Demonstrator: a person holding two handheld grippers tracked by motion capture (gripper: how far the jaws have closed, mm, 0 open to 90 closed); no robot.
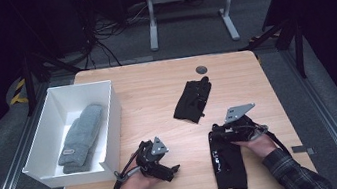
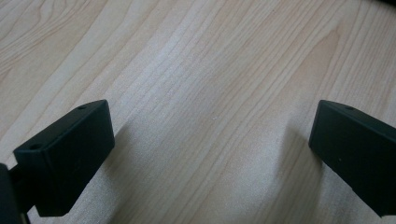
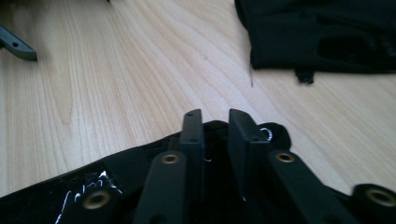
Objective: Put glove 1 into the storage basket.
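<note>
Dark floor and cables surround a light wooden table (image 1: 156, 91), with the legs of a white desk frame (image 1: 188, 5) standing beyond its far edge. On the table's left side sits a white box (image 1: 109, 118), and a pair of grey gloves (image 1: 82, 137) lies inside it, stacked lengthwise.

Near the middle of the table, toward the far right, lies a black glove (image 1: 193, 101), flat and apart from everything else. A second black glove (image 1: 228, 164) lies near the right front edge, running from near to far.

The left gripper (image 1: 172, 169) rests low over bare wood near the front, just right of the box, held in the person's left hand (image 1: 134, 185). In the left gripper view its jaws are spread wide, with nothing but wood grain between them.

The right gripper (image 1: 218, 135) sits at the far end of the near black glove, held by the right hand (image 1: 260, 144), whose plaid sleeve (image 1: 294, 174) comes in from the bottom right. In the right gripper view the jaws are drawn close, a narrow gap left between them, pinching the dark fabric at the glove's edge (image 3: 210, 140). The other black glove (image 3: 322, 37) shows beyond, at the upper right of that view.
</note>
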